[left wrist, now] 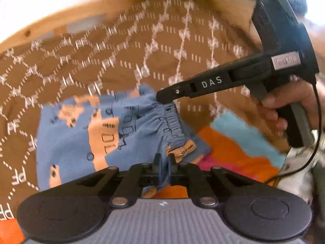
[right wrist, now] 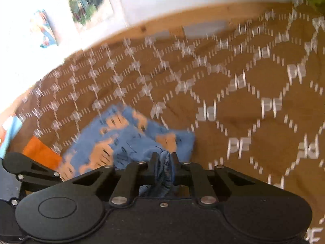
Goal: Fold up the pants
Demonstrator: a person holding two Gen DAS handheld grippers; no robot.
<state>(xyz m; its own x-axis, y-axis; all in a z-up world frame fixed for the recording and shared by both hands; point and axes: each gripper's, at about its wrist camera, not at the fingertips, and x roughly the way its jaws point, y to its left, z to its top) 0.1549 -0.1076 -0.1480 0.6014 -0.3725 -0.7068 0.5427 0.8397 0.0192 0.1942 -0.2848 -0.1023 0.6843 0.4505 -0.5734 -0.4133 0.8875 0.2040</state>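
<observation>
Small blue pants with peach patches and dark printed marks lie on a brown patterned cover. My left gripper is shut on the edge of the pants near the elastic waistband. In the left wrist view my right gripper reaches in from the right and pinches the far end of the waistband. In the right wrist view the right gripper is shut on a bunch of blue fabric, and the rest of the pants hang folded beyond it. Both views are motion-blurred.
The brown cover with white "PF" lettering spreads across both views. An orange, pink and light-blue cloth lies beside the pants. A wooden edge and a white wall with pictures stand behind.
</observation>
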